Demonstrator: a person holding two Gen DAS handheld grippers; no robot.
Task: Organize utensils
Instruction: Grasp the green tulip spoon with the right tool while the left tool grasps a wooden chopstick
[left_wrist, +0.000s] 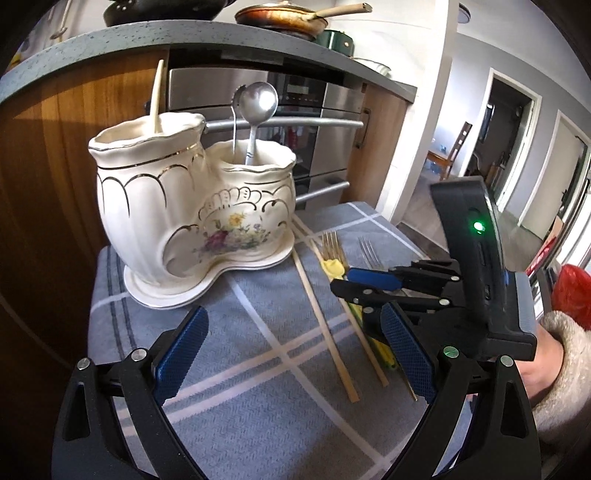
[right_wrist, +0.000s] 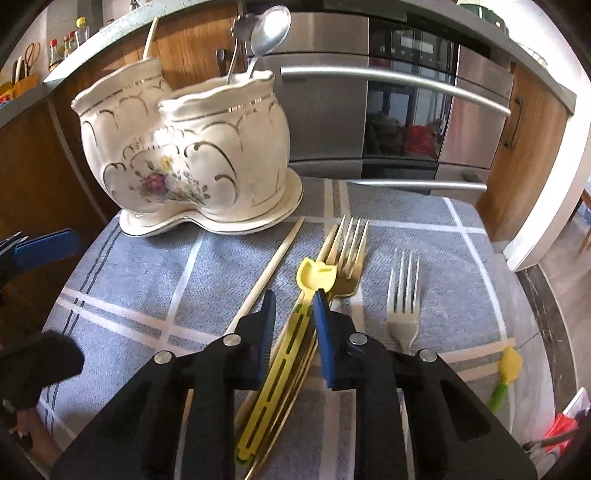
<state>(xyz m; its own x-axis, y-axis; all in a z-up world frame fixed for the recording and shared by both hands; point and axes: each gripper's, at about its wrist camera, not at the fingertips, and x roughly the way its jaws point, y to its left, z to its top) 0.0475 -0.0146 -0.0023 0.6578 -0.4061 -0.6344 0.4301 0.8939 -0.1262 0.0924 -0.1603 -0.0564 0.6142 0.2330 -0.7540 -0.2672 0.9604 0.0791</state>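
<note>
Right gripper (right_wrist: 293, 314) is narrowed around the yellow utensil (right_wrist: 284, 365), which lies flat on the tabletop (right_wrist: 155, 280) between its fingers; pads look close but I can't confirm they press, so call it not yet gripped. That piece reads as light slotted plastic, a bit flexible, low friction: take it mid-shaft, just behind the tulip-shaped head, and expect it to twist if pinched off-centre. The gold fork (right_wrist: 347, 254) lies right under and beside it, its tines just ahead of the fingertips: thin, stiff, slick metal, easy to catch by accident. Silver fork (right_wrist: 402, 295) sits to the gripper's right, a chopstick (right_wrist: 273, 262) to its left. Left gripper (left_wrist: 291, 354) is wide open and empty, hovering over the cloth. Farther ahead-left stands the holder (right_wrist: 192, 155), ceramic, heavy, fragile, with spoons (right_wrist: 269, 29) in its near cup.
</note>
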